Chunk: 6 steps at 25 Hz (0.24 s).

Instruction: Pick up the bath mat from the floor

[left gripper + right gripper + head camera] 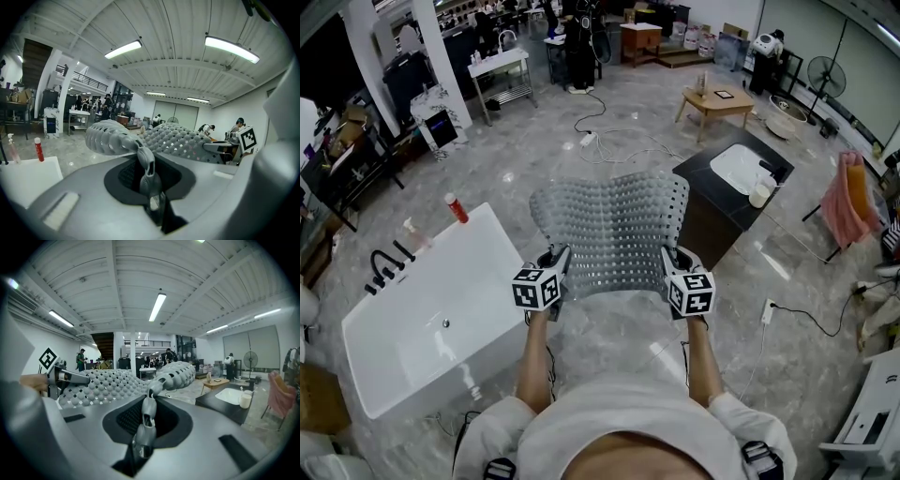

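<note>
A grey perforated bath mat [611, 229] hangs spread in the air in front of me, held by its near corners. My left gripper [556, 261] is shut on the mat's near left corner. In the left gripper view the mat's edge [147, 166] runs pinched between the jaws and the mat [178, 140] stretches away to the right. My right gripper [672, 262] is shut on the near right corner. In the right gripper view a strip of the mat [146, 420] is clamped in the jaws and the sheet [105, 383] extends left toward the other gripper.
A white bathtub [431, 309] with a black tap and a red bottle [457, 208] stands at my left. A black cabinet with a white basin [741, 169] and a mug is at my right. A wooden table [717, 101], cables on the floor [619, 141] and a fan [825, 80] lie farther off.
</note>
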Available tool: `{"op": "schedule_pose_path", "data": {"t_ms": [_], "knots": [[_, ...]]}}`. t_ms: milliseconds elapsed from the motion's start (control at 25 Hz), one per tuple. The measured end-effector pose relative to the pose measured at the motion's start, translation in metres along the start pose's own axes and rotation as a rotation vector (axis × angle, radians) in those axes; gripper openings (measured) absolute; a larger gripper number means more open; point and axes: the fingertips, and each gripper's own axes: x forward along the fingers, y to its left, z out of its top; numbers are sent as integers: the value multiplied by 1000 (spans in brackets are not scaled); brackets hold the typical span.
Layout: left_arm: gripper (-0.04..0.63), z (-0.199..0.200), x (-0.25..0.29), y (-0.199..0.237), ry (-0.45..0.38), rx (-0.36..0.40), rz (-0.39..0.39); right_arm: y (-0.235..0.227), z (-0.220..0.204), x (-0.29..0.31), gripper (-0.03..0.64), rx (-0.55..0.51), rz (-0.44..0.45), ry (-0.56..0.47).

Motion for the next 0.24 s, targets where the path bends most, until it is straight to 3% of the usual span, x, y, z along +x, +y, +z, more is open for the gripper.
{"op": "schedule_pose_path", "data": {"t_ms": [240], "knots": [[54, 1, 1, 2, 1, 4, -2, 1, 0, 2, 52, -2, -2, 1]]}}
